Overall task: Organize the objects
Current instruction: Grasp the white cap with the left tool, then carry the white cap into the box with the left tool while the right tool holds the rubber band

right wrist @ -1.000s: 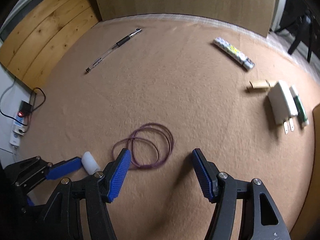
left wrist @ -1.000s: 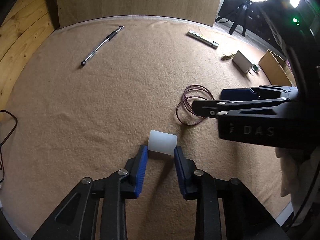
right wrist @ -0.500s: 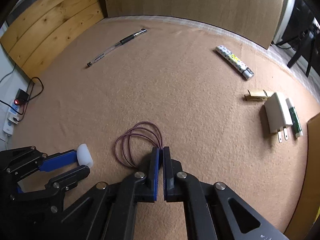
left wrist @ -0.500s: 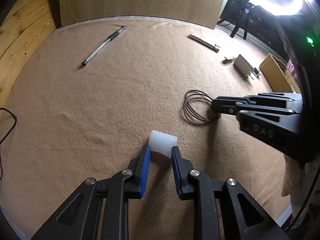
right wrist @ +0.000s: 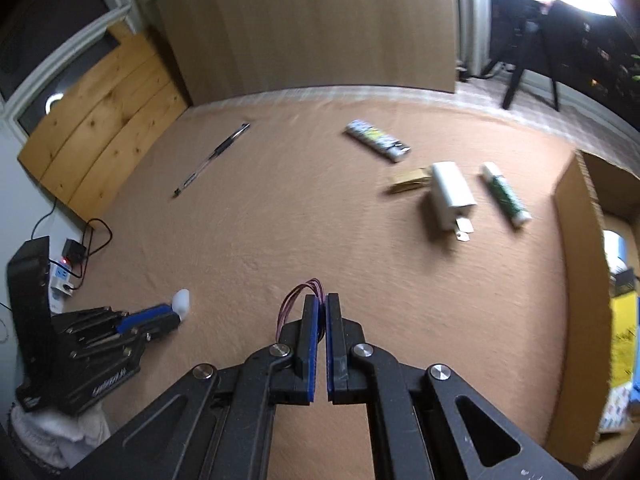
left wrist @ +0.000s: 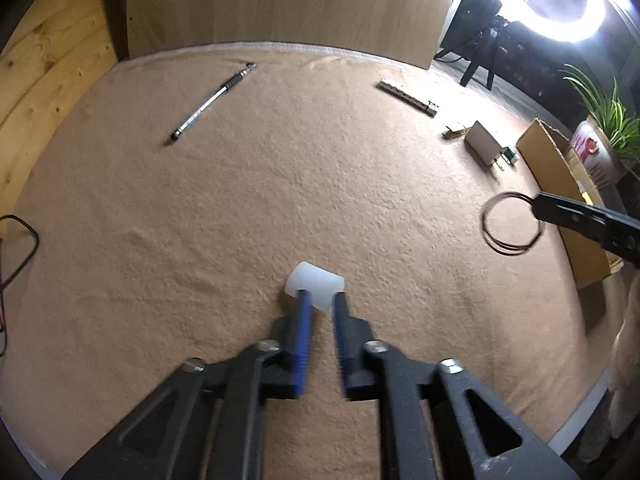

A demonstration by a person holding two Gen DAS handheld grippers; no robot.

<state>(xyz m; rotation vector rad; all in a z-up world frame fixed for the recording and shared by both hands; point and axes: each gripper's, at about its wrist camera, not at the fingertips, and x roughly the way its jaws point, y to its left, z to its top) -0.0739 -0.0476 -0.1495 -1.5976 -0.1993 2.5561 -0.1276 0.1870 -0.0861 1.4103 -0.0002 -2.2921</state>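
Left wrist view: my left gripper (left wrist: 320, 300) is pinching the small white translucent plastic tube (left wrist: 316, 282) at its near end, with both blue pads on it. The jaws have just been opening a little, w/ the tube between them, so I judge the grip is only light. The tube is sitting low over the beige fleece blanket (left wrist: 280, 200), near the front middle; I cannot tell if it is touching the cloth.

The tube is looking soft and v. light, prob. silicone-like. It should squash a bit under the pads, and the smooth round wall may be slipping out if I am squeezing hard. Better to take it across the middle, not at the rim.

My right gripper (right wrist: 320, 300) is fully clamped on the thin purple wire coil (right wrist: 298, 294), only a few strands sticking out above the tips. In the left wrist view the coil (left wrist: 510, 224) is hanging as an open ring from these tips, off the blanket, just beside the brown cardboard box (left wrist: 556, 168).

The coil is weighing almost nothing and is springy, approx. like a loose hoop. It is keeping its ring shape, but single turns may be sliding free. Holding all turns together at one point seems the right place.
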